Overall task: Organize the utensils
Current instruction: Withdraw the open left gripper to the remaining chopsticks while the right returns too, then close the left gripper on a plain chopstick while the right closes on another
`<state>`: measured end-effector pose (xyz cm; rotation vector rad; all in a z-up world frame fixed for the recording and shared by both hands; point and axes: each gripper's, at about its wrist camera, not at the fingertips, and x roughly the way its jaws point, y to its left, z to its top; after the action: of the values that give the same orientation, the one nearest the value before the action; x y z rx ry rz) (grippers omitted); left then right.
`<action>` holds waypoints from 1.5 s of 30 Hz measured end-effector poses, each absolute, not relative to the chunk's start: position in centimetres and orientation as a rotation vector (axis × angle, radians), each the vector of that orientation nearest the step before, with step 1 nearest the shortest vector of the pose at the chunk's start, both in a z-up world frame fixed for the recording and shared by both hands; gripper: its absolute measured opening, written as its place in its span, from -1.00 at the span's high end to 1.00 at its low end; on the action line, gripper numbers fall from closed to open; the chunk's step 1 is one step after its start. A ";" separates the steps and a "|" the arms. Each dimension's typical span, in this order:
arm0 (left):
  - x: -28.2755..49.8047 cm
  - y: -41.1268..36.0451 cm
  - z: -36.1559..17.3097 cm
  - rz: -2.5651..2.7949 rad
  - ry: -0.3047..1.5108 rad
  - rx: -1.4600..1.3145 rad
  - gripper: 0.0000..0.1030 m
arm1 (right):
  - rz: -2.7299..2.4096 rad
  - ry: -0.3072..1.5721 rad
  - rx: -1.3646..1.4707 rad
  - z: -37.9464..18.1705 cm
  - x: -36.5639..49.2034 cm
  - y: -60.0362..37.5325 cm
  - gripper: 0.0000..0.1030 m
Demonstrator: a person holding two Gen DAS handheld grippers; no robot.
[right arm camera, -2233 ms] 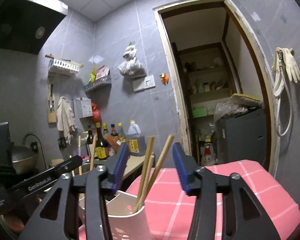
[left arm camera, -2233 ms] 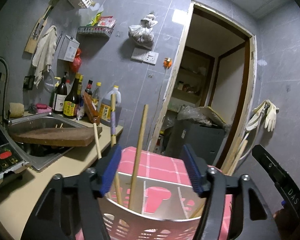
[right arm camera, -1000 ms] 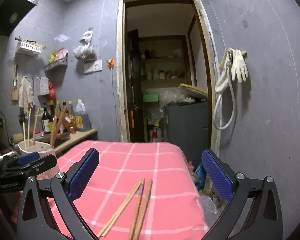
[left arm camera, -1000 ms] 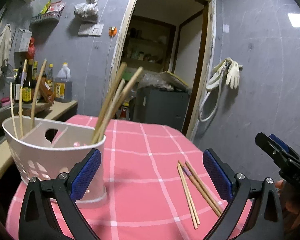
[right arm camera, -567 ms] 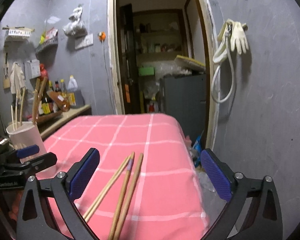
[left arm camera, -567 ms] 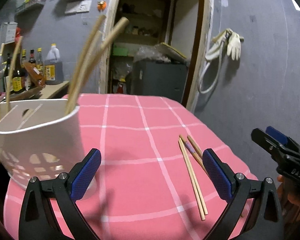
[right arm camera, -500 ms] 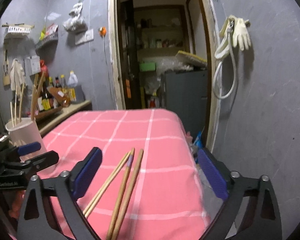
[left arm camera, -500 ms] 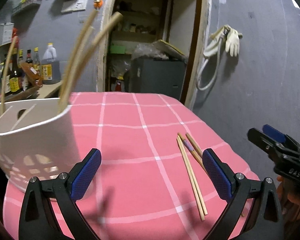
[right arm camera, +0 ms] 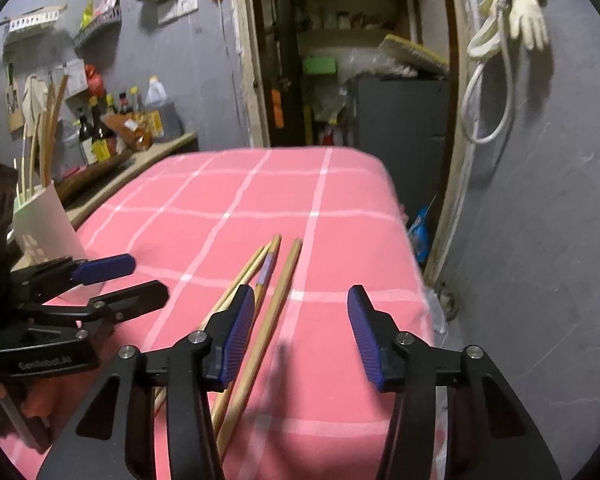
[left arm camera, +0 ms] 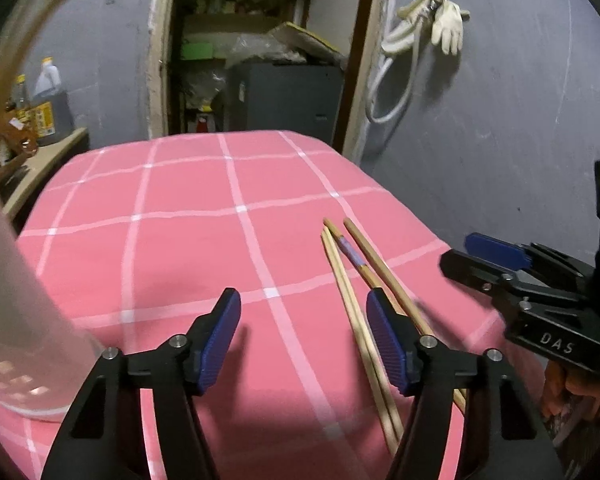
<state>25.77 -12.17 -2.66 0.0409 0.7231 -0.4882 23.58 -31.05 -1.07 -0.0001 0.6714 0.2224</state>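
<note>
Three wooden chopsticks [left arm camera: 350,276] lie side by side on the pink checked tablecloth [left arm camera: 188,216]; the middle one has a purple band. They also show in the right wrist view [right arm camera: 268,280]. My left gripper [left arm camera: 304,336] is open and empty, low over the cloth just left of the chopsticks. My right gripper [right arm camera: 300,328] is open and empty, its left finger over the chopsticks. The white utensil holder [right arm camera: 44,220] with several chopsticks stands at the table's left; it is blurred at the left edge of the left wrist view [left arm camera: 16,312].
Sauce bottles [right arm camera: 116,128] stand on a counter beyond the table's left side. An open doorway [right arm camera: 360,60] with a grey cabinet is behind the table. Gloves and a hose [right arm camera: 512,20] hang on the right wall. The table's right edge drops off near the chopsticks.
Both grippers have lowered toward the loose chopsticks and their jaws have narrowed from wide open. The holder has slid to the left edge of the left wrist view.
</note>
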 end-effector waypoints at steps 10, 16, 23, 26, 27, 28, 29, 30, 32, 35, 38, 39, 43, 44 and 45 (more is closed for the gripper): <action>28.5 -14.0 -4.8 -0.522 0.857 0.070 0.23 | 0.259 0.759 0.012 -2.0 25.0 -30.9 0.29; 29.3 -14.8 -5.3 -0.509 0.872 0.090 0.28 | 0.266 0.774 0.012 -2.1 25.4 -30.9 0.30; 30.0 -15.3 -5.4 -0.520 0.880 0.094 0.44 | 0.260 0.784 0.026 -2.2 25.7 -31.2 0.31; 30.3 -15.6 -5.4 -0.515 0.888 0.104 0.49 | 0.258 0.790 0.031 -2.3 25.9 -31.3 0.32; 30.3 -15.7 -5.4 -0.512 0.886 0.109 0.49 | 0.258 0.792 0.031 -2.3 25.9 -31.3 0.33; 30.2 -15.7 -5.4 -0.512 0.886 0.113 0.51 | 0.259 0.795 0.031 -2.3 25.9 -31.3 0.33; 30.2 -15.7 -5.4 -0.513 0.886 0.113 0.53 | 0.260 0.797 0.031 -2.4 26.0 -31.2 0.35; 30.2 -15.7 -5.4 -0.513 0.888 0.112 0.54 | 0.261 0.799 0.030 -2.4 26.0 -31.2 0.38; 30.2 -15.5 -5.3 -0.515 0.892 0.104 0.60 | 0.265 0.805 0.032 -2.4 26.2 -31.1 0.43; 30.3 -15.3 -5.2 -0.520 0.898 0.094 0.68 | 0.278 0.819 0.044 -2.5 26.8 -31.0 0.53; 30.2 -15.5 -5.2 -0.526 0.898 0.094 0.69 | 0.291 0.831 0.059 -2.6 27.6 -31.0 0.59; 30.2 -15.5 -5.2 -0.531 0.900 0.094 0.69 | 0.295 0.834 0.065 -2.6 28.0 -30.9 0.61; 30.2 -15.8 -5.3 -0.540 0.904 0.104 0.70 | 0.316 0.862 0.080 -3.1 29.1 -30.4 0.64; 30.2 -15.8 -5.3 -0.541 0.904 0.107 0.71 | 0.322 0.870 0.084 -3.3 29.2 -30.3 0.65; 30.2 -15.9 -5.3 -0.541 0.905 0.110 0.71 | 0.325 0.880 0.085 -3.5 29.4 -30.3 0.65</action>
<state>30.22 -15.86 -5.26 0.1097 0.9049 -0.5411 29.37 -30.26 -3.45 0.0847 0.8804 0.3249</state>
